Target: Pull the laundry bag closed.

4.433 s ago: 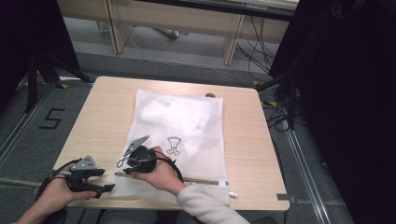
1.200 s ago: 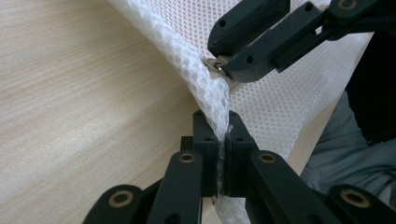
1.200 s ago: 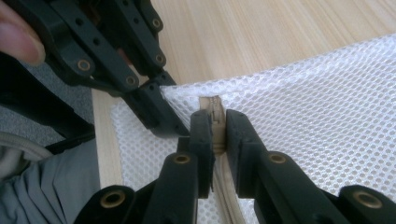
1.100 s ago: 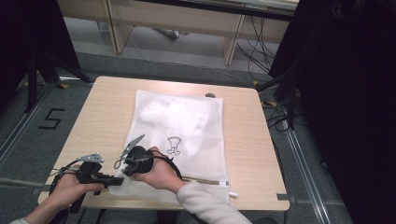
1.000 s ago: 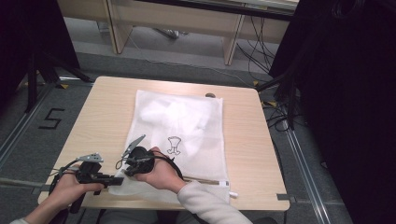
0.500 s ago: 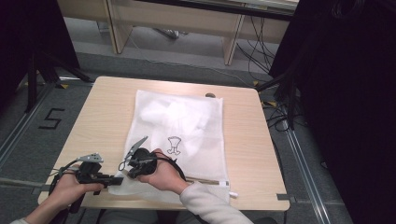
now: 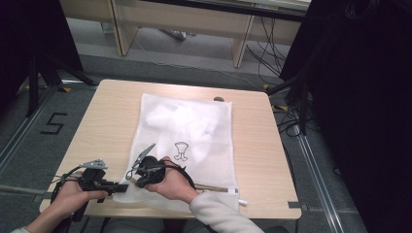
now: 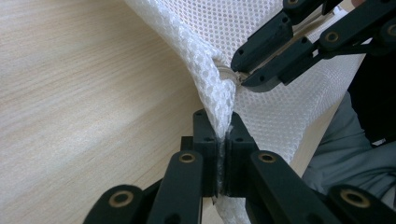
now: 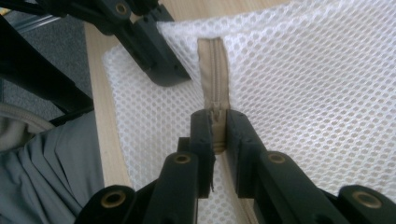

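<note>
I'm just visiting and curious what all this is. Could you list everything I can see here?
mesh bag: one, white, flat on the table with a small dark print, white items inside
zipper: one, beige, along the bag's near edge
table: one, light wood, centre of the high view
floor number 5: one, black, left of the table
cables: several, black, on the floor beyond the table
left gripper: one, black, shut on the bag's corner mesh
right gripper: one, black, shut on the zipper
hands: two, at the table's near edge, each holding a gripper
sleeve: one, pale, on the right arm
</note>
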